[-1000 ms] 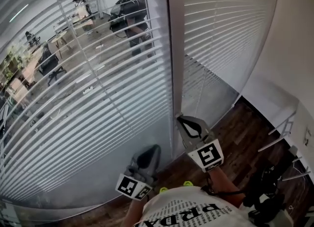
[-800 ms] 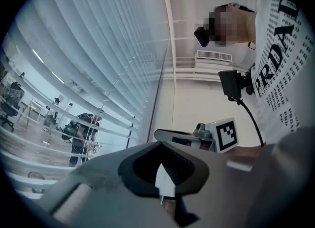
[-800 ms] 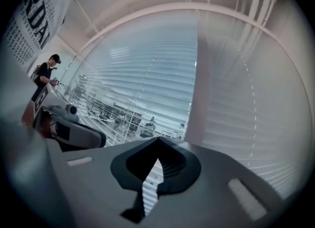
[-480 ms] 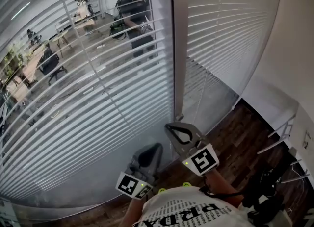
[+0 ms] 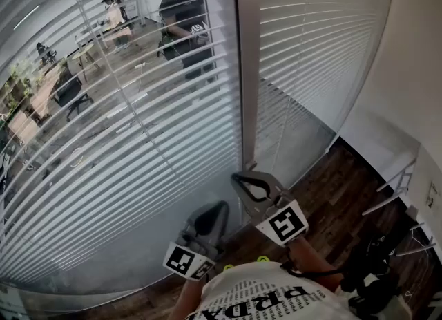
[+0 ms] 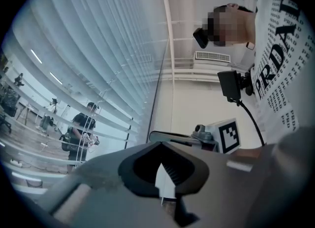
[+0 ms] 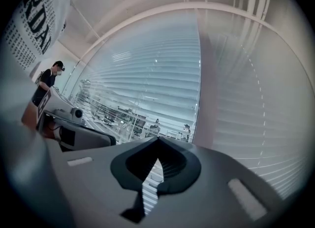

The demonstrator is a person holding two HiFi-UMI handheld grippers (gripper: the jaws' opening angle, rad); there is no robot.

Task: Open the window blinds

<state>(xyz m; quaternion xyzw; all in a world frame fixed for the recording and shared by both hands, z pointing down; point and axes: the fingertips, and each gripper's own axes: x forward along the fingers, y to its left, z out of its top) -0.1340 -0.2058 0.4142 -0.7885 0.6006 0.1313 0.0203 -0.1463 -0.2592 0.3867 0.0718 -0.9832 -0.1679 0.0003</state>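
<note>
White slatted blinds hang across the large left pane, their slats tilted so the office beyond shows through. A second set of blinds covers the right pane, with a thin cord hanging in front. A pale upright frame post divides the panes. My right gripper is shut with nothing in it, its tips close to the foot of that post. My left gripper hangs lower and to the left, shut and empty. In the gripper views both the left gripper and the right gripper have their jaws together.
Dark wood floor runs along the glass. A white wall closes the right side, with a metal frame and black gear near it. A person and desks stand beyond the glass.
My right gripper has shifted left, toward the foot of the frame post. The left gripper has stayed put. The person behind the glass has walked into fuller view.
</note>
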